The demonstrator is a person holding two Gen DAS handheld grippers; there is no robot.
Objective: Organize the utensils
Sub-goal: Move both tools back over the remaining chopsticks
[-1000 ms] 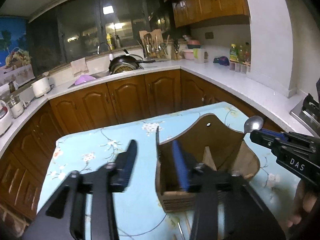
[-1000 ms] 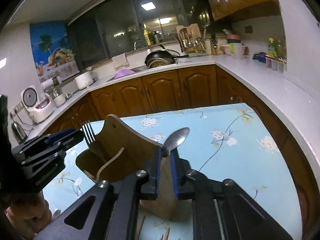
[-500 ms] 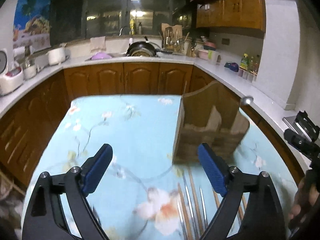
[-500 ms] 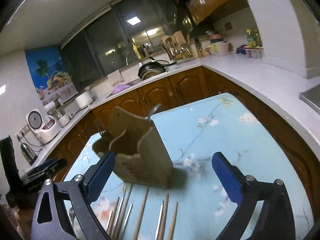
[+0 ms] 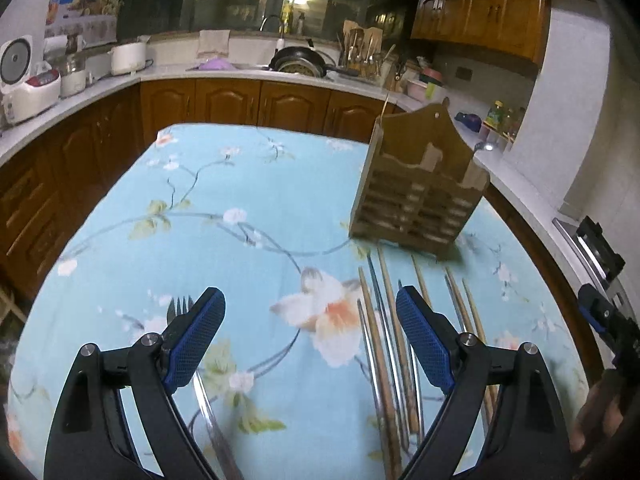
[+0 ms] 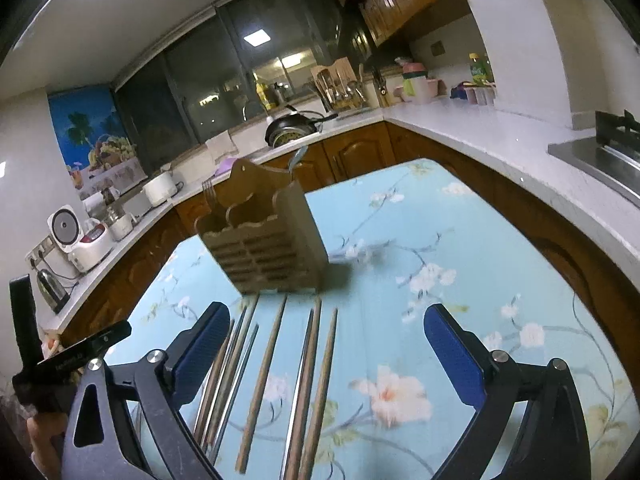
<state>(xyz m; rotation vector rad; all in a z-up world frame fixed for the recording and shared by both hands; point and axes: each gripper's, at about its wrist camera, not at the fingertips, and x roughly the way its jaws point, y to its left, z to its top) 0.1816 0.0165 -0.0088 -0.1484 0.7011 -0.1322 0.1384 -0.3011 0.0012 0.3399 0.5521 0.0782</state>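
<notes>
A wooden utensil holder (image 5: pixel 420 184) stands on the blue floral table; it also shows in the right wrist view (image 6: pixel 264 240), with a fork (image 6: pixel 209 196) and a spoon (image 6: pixel 298 156) sticking up in it. Several wooden and metal chopsticks (image 6: pixel 276 376) lie side by side in front of it, also in the left wrist view (image 5: pixel 396 344). A fork (image 5: pixel 180 312) lies on the cloth by my left gripper's left finger. My left gripper (image 5: pixel 310 332) is open and empty above the cloth. My right gripper (image 6: pixel 326 352) is open and empty above the chopsticks.
The table edge (image 6: pixel 520 204) drops off toward wooden cabinets on all sides. A white counter (image 6: pixel 500 132) with a sink, a pan (image 5: pixel 298 62), rice cookers (image 5: pixel 24 84) and bottles runs around the room. The left gripper's body shows at the left of the right wrist view (image 6: pixel 72 360).
Both grippers pulled back from the holder and now hang lower over the table, open. The spoon my right gripper held now stands in the holder. Chopsticks came into view.
</notes>
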